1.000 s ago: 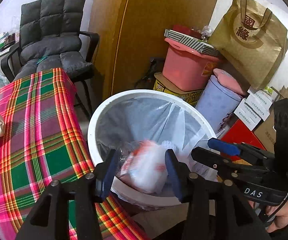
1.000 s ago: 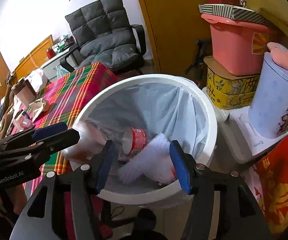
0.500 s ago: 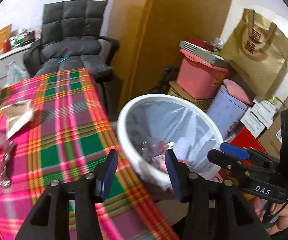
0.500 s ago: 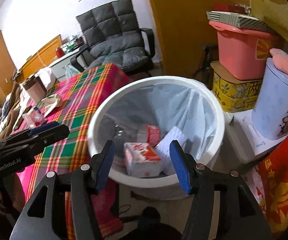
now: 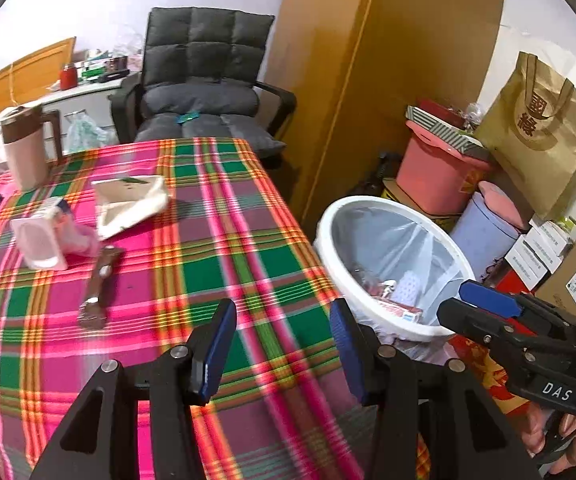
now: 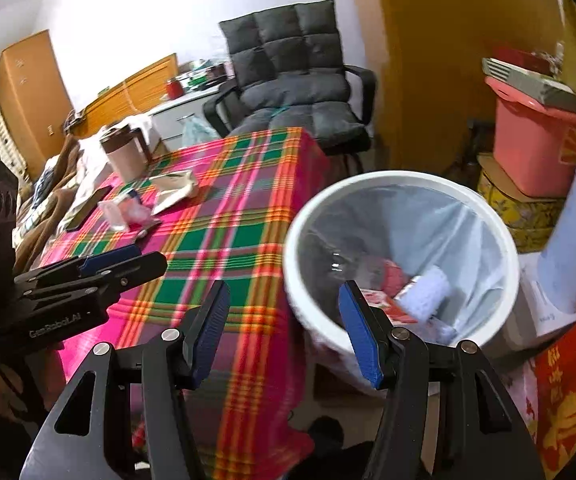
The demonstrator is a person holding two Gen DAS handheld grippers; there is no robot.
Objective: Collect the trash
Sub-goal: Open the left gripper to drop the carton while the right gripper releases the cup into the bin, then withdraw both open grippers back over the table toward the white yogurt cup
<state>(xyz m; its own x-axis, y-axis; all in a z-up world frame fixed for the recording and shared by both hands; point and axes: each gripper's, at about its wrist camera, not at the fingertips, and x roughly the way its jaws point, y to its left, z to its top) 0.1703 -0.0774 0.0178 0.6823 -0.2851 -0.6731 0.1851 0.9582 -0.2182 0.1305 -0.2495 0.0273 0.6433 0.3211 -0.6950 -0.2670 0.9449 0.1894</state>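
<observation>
Both jaws stand open and empty; reaching for the white wrapper [image 5: 130, 204], I might knock the mug [image 5: 24, 152] on the table [image 5: 216, 264].

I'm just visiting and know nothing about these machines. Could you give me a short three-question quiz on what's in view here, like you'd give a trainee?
1. True or false: the left tongs hold a piece of trash.
2. Where does the white bin stand: A on the plaid tablecloth, B on the floor beside the table, C on the grey chair?
3. Fill in: the crumpled paper bag lies on the ____.

Key: 1 false, both pairs of tongs are open and empty; 2 B; 3 tablecloth.
</observation>
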